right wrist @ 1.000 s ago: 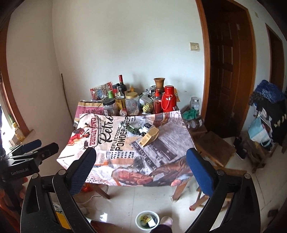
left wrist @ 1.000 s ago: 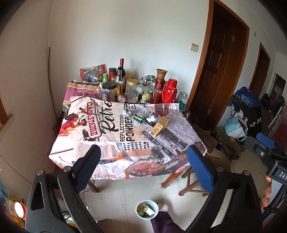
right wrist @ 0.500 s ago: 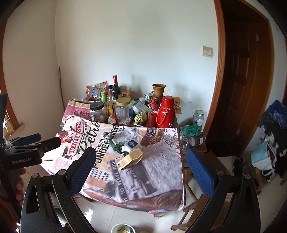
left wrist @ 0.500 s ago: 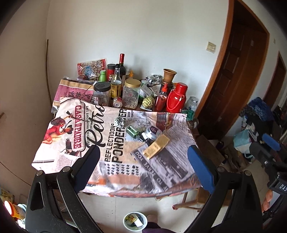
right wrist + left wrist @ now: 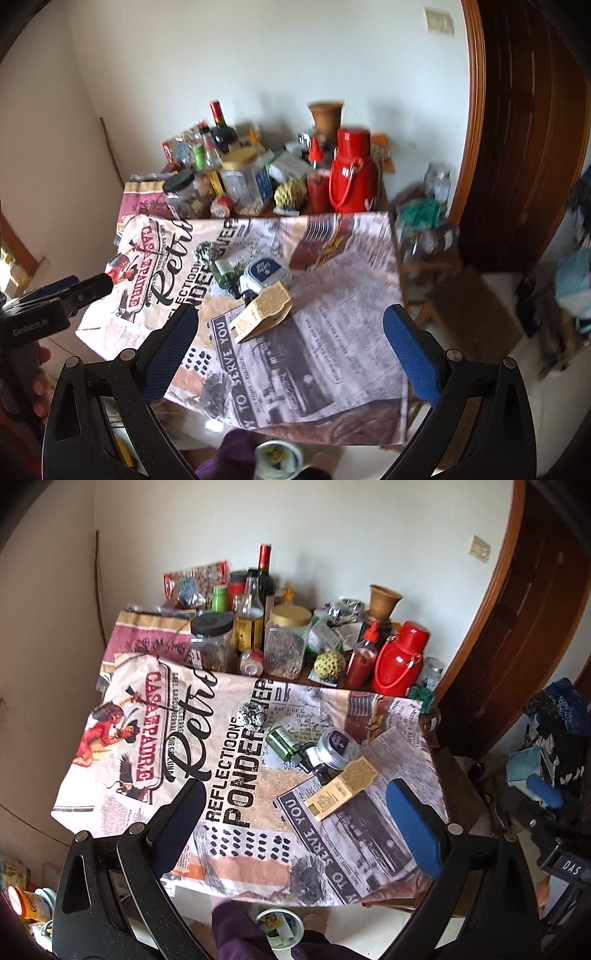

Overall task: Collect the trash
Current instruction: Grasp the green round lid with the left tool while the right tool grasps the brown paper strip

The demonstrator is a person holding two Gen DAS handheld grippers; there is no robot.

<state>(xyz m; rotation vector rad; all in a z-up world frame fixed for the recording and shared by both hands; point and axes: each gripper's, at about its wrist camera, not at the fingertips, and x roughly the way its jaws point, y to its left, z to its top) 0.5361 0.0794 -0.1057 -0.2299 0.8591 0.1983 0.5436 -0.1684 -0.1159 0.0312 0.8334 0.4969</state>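
Left wrist view: my left gripper (image 5: 295, 827) hangs wide open over the tablecloth (image 5: 140, 716). I see trash mid-table: foil ball (image 5: 252, 716), green bottle (image 5: 283, 743), cardboard box (image 5: 341, 788). My right gripper (image 5: 291, 343) gapes empty too.

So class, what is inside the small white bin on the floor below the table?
The white bin holds a yellow wrapper and pale scraps; deeper contents are hidden by its rim.
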